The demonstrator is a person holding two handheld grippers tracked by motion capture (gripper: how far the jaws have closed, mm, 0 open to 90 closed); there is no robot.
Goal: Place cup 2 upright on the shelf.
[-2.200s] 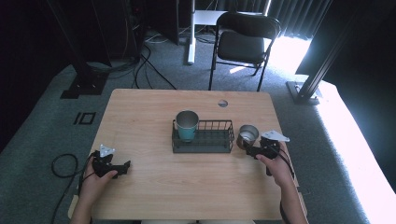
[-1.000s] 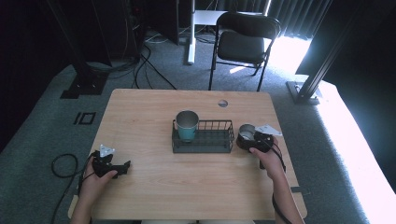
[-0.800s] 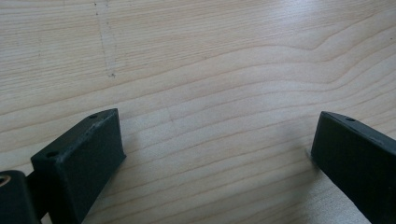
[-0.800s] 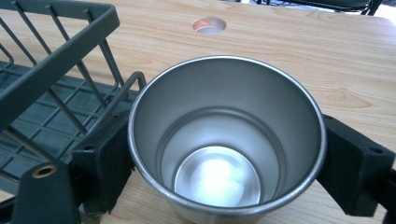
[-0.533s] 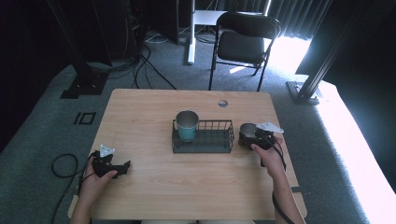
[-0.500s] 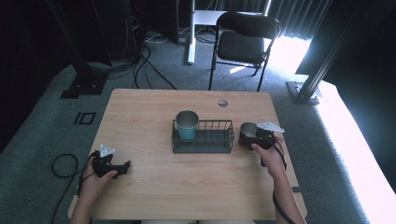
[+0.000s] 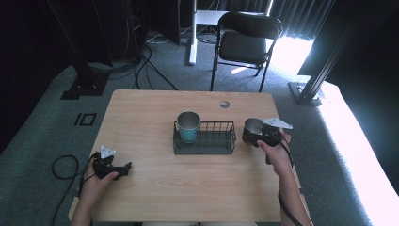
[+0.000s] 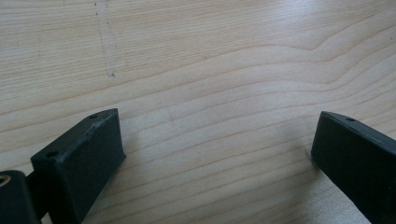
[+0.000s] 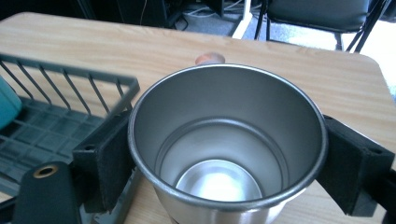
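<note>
The left tongs [image 7: 123, 169] rest low over the near left part of the wooden tabletop [image 7: 155, 197], held in the person's left hand [image 7: 96, 181]; in the left gripper view the two black jaws stand wide apart with bare wood grain between them. Farther in, on the right side, the right tongs [image 7: 250, 136] are closed on a steel cup [image 7: 253, 126], with the right hand [image 7: 276, 153] behind them. In the right gripper view the steel cup [image 9: 227, 140] stands upright with its mouth open upward and its interior empty, one jaw pressed against each side of its wall. The cup sits just beside the right end of a dark wire basket [image 7: 221, 147] at the tabletop's centre. A teal cup [image 7: 188, 127] stands upright in the left end of this basket. Beyond the far edge, a black folding chair [image 7: 247, 44] stands on the grey floor.
</note>
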